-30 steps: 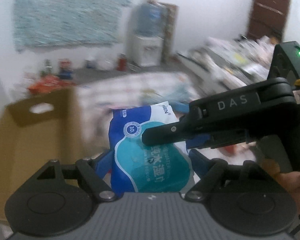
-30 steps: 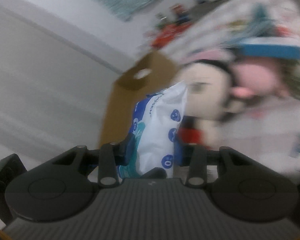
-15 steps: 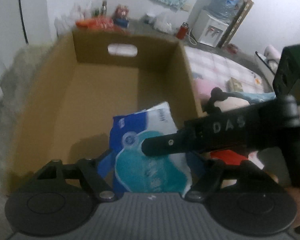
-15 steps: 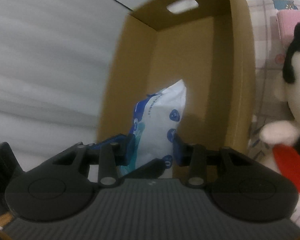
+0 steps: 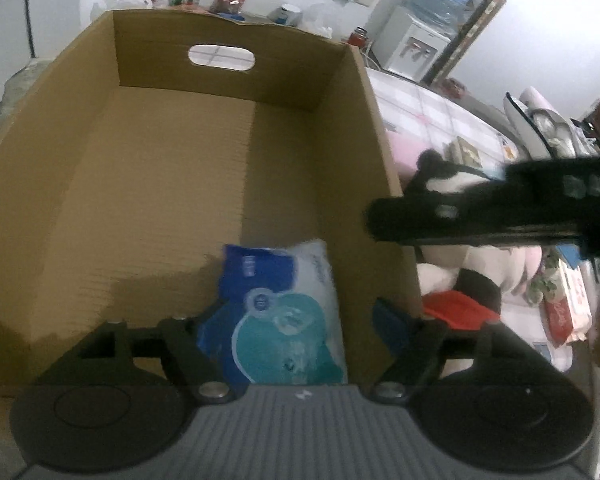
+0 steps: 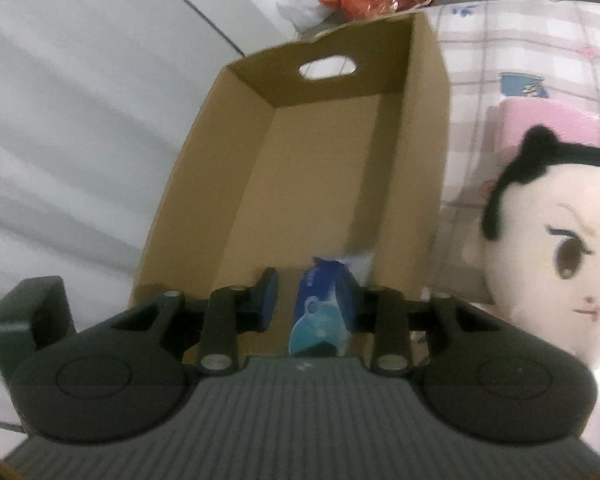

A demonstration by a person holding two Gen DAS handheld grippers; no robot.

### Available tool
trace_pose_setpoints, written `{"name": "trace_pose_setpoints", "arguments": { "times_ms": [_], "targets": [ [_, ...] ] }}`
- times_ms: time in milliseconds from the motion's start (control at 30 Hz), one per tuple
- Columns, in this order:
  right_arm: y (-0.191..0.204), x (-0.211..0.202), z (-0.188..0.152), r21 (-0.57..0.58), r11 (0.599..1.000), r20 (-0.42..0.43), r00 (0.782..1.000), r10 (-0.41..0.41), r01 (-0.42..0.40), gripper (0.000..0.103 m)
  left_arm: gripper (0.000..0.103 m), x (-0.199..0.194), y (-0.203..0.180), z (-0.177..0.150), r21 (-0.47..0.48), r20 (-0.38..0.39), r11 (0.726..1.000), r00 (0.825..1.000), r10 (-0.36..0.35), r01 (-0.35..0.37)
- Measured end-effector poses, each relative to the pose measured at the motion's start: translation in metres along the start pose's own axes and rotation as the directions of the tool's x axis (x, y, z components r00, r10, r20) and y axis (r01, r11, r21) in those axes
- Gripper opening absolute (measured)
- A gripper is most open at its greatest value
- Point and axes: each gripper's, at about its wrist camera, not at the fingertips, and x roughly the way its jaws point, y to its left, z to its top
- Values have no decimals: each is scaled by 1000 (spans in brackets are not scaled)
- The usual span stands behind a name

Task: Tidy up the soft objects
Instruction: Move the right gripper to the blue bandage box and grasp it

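The soft blue, white and teal plastic wipes pack (image 5: 280, 320) lies in the near right corner of the open brown cardboard box (image 5: 148, 184) — its print is too blurred to read. The left tool (image 5: 300, 312) is opening, its jaws apart around the pack. The right tool (image 6: 312, 304) is closing, its left pad clear of the pack.

Wipes pack (image 6: 325, 312) sits btwn right gripper (image 6: 311, 304) fingers, against right pad, gap at left pad; jaws closing. Cardboard box (image 6: 204, 184) ahead. Plush doll (image 6: 556, 256) right of fingers.
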Motion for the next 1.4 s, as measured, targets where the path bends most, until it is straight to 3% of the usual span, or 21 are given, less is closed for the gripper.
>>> {"name": "trace_pose_setpoints", "arguments": {
  "times_ms": [167,400,567,700,800,867,1000,1067,1167,1400],
  "targets": [
    [-25,-28,-13,39,997,76,995,57,-60,33,82,-12,-4,-3,1,36,999,999,37,-38],
    [-68,-104,-66,75,994,283,957,58,-82,64,95,-58,-45,-16,92,206,992,976,71,-92],
    [-108,-146,-121,132,990,382,924,-6,-48,74,100,-78,-100,-31,198,306,976,952,21,-85],
    [-148,-172,-151,222,975,444,893,-76,-28,74,100,-72,-152,-43,309,327,949,944,-47,-60],
    [-179,-195,-165,276,961,490,862,-131,-11,74,100,-57,-195,-48,401,329,913,942,-66,-76],
    [-197,-206,-166,305,952,509,845,-167,4,74,100,-43,-222,-50,447,324,889,944,-59,-97],
    [-236,-222,-159,373,925,546,824,-153,-76,74,100,-16,-261,-48,492,327,863,943,-63,-113],
    [-253,-221,-148,410,909,552,814,-179,-78,74,100,-4,-277,-47,510,338,850,939,-58,-131],
    [-283,-217,-130,477,874,535,821,-200,-97,74,99,17,-299,-43,537,352,827,935,-43,-164],
    [-335,-186,-100,601,774,444,888,-116,-200,72,91,54,-315,-33,542,296,827,955,-23,-149]
  ]
}}
